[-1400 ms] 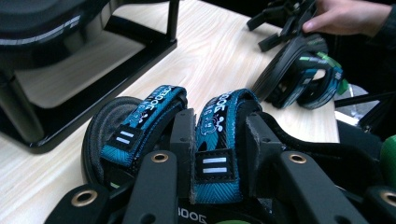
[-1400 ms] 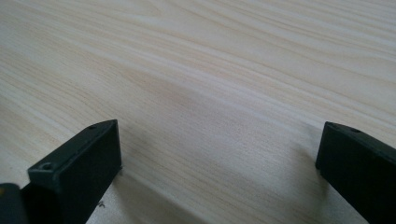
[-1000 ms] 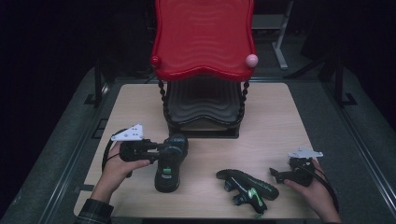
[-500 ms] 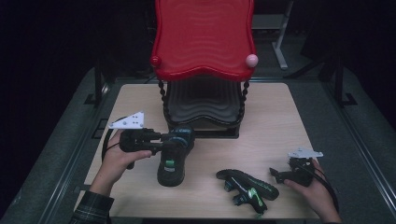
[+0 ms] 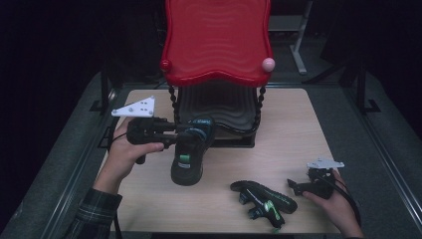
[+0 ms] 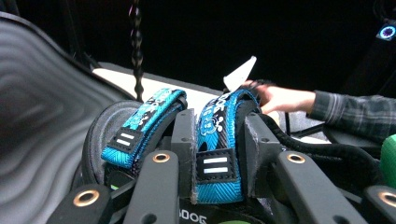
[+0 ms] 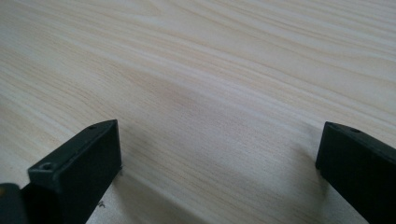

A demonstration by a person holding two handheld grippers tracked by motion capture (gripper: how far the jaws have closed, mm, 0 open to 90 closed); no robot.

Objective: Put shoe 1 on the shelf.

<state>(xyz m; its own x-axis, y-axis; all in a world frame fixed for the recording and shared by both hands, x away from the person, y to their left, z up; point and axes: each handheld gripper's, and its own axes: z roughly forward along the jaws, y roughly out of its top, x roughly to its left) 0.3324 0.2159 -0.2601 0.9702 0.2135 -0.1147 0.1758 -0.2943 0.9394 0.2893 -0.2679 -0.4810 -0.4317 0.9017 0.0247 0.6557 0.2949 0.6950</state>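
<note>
Above the table (image 5: 298,129) — left gripper (image 5: 181,133) clamps sandal (image 5: 189,159).

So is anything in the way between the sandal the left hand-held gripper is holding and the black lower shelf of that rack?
Nothing visible. The sandal hangs right beside the black lower shelf, whose front stands open under the red shelf.

One camera is looking down over the surface (image 5: 298,129); two are riding close, the right's nearly touching that wood.
</note>
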